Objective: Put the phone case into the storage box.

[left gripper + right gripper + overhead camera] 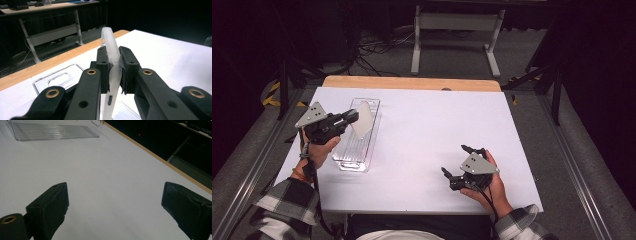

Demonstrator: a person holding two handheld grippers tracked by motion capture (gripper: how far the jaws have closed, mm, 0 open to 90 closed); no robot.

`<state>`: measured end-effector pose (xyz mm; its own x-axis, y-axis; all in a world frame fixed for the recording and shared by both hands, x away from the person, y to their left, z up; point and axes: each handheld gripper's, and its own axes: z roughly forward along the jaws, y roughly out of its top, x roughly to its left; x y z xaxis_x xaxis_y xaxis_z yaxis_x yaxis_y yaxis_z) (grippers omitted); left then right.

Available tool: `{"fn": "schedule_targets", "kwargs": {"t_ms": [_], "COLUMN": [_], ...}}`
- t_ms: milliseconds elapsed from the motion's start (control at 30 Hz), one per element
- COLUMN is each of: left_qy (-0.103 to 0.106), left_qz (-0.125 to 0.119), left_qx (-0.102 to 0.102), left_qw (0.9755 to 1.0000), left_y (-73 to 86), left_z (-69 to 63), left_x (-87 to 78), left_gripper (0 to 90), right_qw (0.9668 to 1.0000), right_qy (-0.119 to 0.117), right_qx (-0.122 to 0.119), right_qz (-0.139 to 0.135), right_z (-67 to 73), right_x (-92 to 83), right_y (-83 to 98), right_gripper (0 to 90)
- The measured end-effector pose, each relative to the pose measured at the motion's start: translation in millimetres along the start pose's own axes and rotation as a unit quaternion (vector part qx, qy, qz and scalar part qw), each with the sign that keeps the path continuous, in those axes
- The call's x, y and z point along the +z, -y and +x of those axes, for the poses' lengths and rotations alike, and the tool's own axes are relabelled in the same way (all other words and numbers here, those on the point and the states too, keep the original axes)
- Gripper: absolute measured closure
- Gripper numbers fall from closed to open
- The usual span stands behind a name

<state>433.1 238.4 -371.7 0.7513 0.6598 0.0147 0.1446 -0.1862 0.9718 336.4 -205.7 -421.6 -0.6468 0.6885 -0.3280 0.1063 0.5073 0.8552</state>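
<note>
The left gripper [353, 117] is clamped on a thin, translucent white plastic divider [362, 120], its pads pressing the panel's flat faces from both sides, as the left gripper view shows with the panel's rounded top [109, 40] rising between the jaws. The grip sits partway down the panel, which probably keeps the lower edge free to meet whatever it is meant to enter. The divider is held on edge, tilted a little, just above the far half of a clear plastic organiser tray [346, 161] that lies lengthwise near the table's left edge, reaching toward its far left corner. The tray's ribbed floor [52, 131] looks made to take such a panel standing crosswise, so holding it upright over the tray reads as lining it up for a slot; whether it already touches the tray I cannot tell.

The right gripper [458, 162] rests low over the white table [437, 125] near its near right corner, well apart from the tray. Its jaws stand wide apart with bare table between them in the right gripper view, holding nothing. Parked there, it keeps clear of the left hand's work and stays ready to steady the tray if the panel pushes it.
</note>
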Motion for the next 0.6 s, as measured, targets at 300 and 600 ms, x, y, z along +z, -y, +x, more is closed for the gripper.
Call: {"fn": "schedule_targets", "kwargs": {"t_ms": [300,600], "left_qy": [-0.004,-0.003], "left_qz": [0.008,0.017], "left_qx": [0.006,0.015], "left_qw": [0.9999,0.9997], "left_y": [2.8,5.0], "left_z": [2.3,10.5], "left_x": [9.4,20.3], "left_gripper": [79.8,79.8], "right_qw": [1.0000,0.9998], "right_qy": [-0.004,-0.002], "right_qx": [-0.001,-0.005], "right_qz": [0.007,0.019], "right_z": [0.3,-1.2], "right_x": [2.9,6.6], "right_y": [1.1,4.2], "right_gripper": [8.2,8.2]}}
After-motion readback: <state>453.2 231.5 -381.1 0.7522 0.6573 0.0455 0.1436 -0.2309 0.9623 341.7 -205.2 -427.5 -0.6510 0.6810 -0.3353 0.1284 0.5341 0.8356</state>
